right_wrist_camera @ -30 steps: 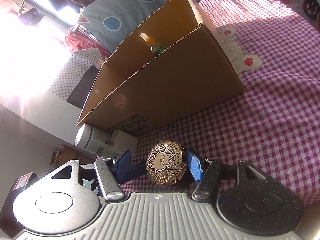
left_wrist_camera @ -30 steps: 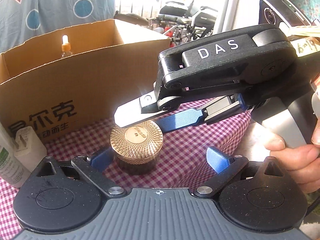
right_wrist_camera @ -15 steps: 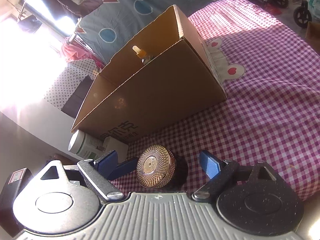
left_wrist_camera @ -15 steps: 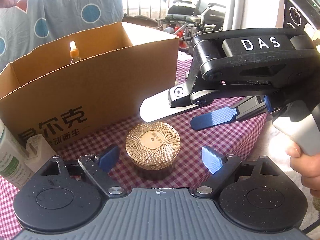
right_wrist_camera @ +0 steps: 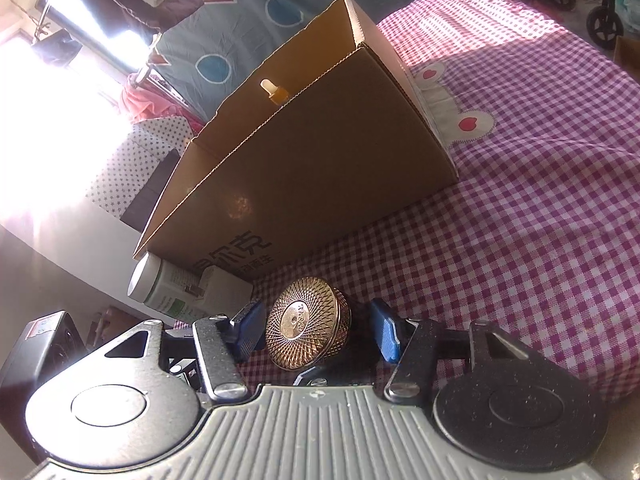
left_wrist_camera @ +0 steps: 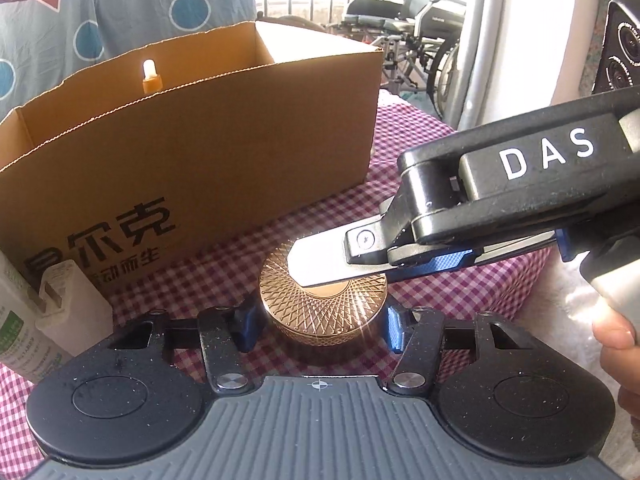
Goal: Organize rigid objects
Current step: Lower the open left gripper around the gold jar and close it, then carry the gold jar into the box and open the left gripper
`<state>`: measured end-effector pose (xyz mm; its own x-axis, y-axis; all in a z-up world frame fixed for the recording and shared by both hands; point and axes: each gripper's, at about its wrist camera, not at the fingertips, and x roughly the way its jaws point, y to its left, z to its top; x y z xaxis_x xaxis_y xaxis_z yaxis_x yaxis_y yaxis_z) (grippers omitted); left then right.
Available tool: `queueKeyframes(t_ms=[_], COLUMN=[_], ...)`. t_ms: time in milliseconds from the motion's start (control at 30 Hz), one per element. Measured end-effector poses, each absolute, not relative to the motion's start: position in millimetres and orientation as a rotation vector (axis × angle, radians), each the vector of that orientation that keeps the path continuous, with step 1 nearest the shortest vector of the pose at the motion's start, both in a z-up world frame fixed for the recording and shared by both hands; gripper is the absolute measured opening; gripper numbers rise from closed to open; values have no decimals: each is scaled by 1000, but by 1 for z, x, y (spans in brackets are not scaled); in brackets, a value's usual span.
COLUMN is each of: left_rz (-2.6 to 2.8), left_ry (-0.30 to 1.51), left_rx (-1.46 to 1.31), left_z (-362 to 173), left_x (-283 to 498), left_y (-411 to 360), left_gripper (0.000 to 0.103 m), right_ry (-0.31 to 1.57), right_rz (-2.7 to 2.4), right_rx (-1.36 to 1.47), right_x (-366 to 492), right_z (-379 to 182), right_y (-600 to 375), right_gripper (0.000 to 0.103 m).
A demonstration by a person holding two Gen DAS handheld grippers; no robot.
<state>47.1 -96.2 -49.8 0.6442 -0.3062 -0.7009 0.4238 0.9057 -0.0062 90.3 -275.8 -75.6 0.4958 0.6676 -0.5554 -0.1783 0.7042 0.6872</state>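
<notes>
My left gripper (left_wrist_camera: 318, 326) jaws just closing around gold jar (left_wrist_camera: 322, 300); pads at sides, contact uncertain. Right gripper (right_wrist_camera: 314, 332) likewise narrowing, jar between. Jar on bed beside box (left_wrist_camera: 192, 152), not yet lifted.

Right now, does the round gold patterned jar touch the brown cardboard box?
Apart. Left wrist view shows checked cloth between the round gold jar and the brown cardboard box.

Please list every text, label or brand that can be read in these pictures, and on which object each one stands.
"DAS": white letters on the right gripper body.
"尔克": large dark characters on the cardboard box; the smaller row below is too blurred.
White bottle label: too small.
Gold jar lid engraving: unreadable.
</notes>
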Motion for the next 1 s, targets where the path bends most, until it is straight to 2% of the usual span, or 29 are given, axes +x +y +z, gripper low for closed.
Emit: queueKeyframes(t_ms=[100, 433, 767, 1000], left_rz=[-414, -392, -319, -255], left_ry=[762, 746, 594, 555], left_rx=[186, 146, 133, 82], left_z=[-50, -36, 40, 87], left_x=[46, 42, 35, 77], left_y=[-98, -91, -72, -64], left_gripper=[56, 56, 56, 56], right_ry=[923, 897, 724, 627], right_rz=[546, 550, 643, 697], right_rx=[580, 517, 426, 314], right_x=[89, 81, 76, 117], right_z=[-77, -60, 22, 81], right_y=[-271, -256, -241, -222], right_gripper=[53, 52, 52, 52])
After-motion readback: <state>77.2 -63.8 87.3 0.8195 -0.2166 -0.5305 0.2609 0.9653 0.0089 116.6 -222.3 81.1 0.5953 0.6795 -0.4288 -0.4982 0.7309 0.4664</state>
